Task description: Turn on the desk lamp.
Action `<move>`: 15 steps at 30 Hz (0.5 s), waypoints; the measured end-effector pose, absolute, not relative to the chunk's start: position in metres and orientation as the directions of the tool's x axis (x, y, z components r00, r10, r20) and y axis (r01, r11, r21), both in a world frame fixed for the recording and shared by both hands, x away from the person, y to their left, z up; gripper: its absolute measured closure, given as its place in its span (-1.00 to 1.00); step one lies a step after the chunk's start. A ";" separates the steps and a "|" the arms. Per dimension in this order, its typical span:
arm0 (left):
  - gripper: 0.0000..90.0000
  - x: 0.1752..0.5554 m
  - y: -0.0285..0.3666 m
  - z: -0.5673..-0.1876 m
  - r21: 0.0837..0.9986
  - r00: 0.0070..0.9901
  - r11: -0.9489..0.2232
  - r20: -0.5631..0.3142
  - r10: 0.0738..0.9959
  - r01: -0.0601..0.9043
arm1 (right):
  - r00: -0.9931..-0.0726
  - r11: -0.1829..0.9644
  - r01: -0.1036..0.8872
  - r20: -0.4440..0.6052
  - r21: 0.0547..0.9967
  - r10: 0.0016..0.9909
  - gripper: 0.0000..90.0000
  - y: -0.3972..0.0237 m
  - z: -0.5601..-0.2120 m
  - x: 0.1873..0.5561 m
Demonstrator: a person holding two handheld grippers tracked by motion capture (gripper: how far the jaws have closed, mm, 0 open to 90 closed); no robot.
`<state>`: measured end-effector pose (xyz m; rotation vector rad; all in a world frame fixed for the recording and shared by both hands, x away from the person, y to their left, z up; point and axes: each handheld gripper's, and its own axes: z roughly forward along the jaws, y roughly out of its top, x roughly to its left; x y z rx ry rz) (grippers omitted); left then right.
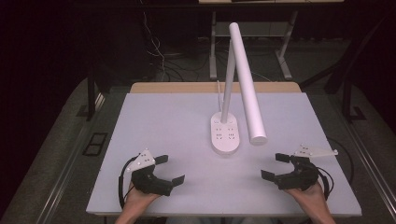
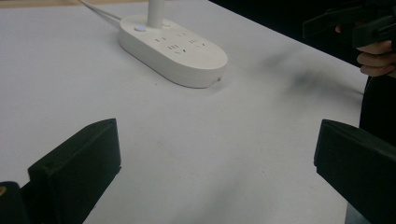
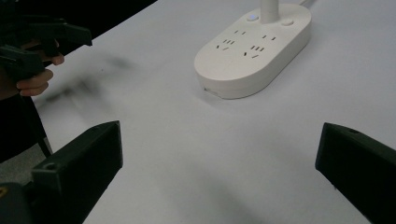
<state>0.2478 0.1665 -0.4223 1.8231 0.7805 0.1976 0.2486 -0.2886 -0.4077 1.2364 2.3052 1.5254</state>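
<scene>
A white desk lamp stands mid-table, its oval base (image 1: 226,133) carrying power sockets and its long tube head (image 1: 247,79) slanting down to the right. The same base (image 2: 173,46) lies ahead in the left gripper view, and the base (image 3: 254,46) lies ahead in the right gripper view too. My left gripper (image 1: 169,169) rests near the front left edge, open, nothing between its jaws. My right gripper (image 1: 274,166) sits at the front right, also open and empty. Both point inward toward the lamp base, well short of it.
The white table top (image 1: 168,121) has a wooden strip along its far edge. A thin white cord (image 1: 217,91) runs back from the lamp. Dark floor, cables and metal table legs (image 1: 285,58) lie beyond. The other hand's gripper (image 2: 355,25) shows far off.
</scene>
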 end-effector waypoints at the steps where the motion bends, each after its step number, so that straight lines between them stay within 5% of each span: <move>1: -1.00 0.248 0.167 -0.422 0.889 0.770 -0.195 -0.228 0.595 0.414 | -0.660 0.161 0.565 0.326 0.809 0.677 -0.99 -0.289 -0.408 0.249; 15: -1.00 0.247 0.167 -0.422 0.888 0.773 -0.203 -0.225 0.593 0.414 | -0.662 0.182 0.580 0.330 0.794 0.673 -0.99 -0.290 -0.409 0.250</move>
